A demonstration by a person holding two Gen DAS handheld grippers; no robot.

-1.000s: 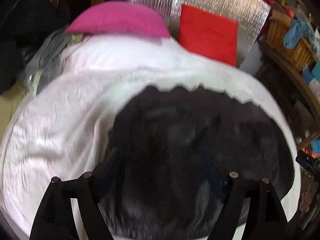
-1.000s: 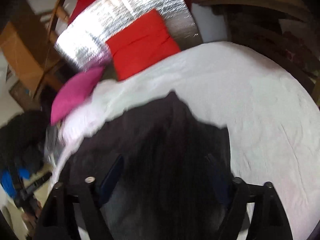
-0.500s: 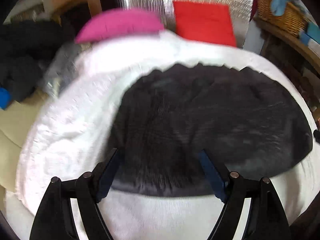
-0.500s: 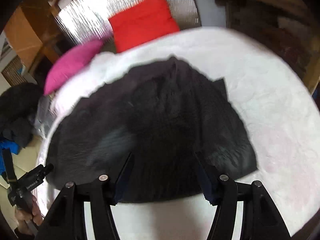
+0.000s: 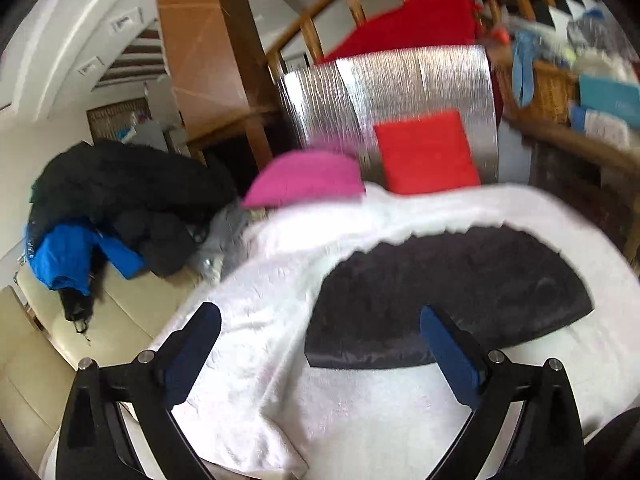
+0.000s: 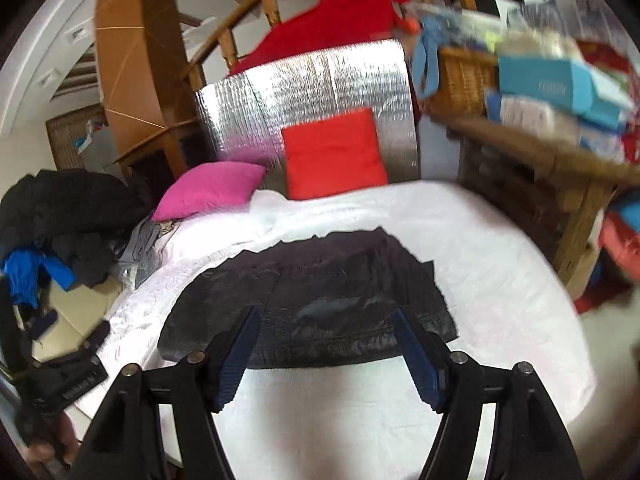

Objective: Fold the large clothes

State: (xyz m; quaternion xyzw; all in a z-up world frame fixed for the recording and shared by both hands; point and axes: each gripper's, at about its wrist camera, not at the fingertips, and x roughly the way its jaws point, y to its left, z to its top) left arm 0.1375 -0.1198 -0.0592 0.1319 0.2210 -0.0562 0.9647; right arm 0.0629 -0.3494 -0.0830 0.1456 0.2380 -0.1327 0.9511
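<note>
A black garment (image 5: 448,296) lies folded flat on the white bedspread (image 5: 280,320); it also shows in the right wrist view (image 6: 312,300) on the bedspread (image 6: 500,300). My left gripper (image 5: 320,344) is open and empty, held back above the bed's near left edge. My right gripper (image 6: 326,348) is open and empty, just short of the garment's near edge. The left gripper shows at the lower left of the right wrist view (image 6: 60,376).
A pink cushion (image 6: 208,194), a red cushion (image 6: 334,152) and a silver foil panel (image 6: 312,88) stand at the head of the bed. A pile of black and blue clothes (image 5: 104,208) lies to the left. A wicker basket (image 6: 460,76) on wooden shelves stands right.
Both grippers have pulled back and up from the black garment, which now lies flat on the bed. The views tilted up and show more of the room.
</note>
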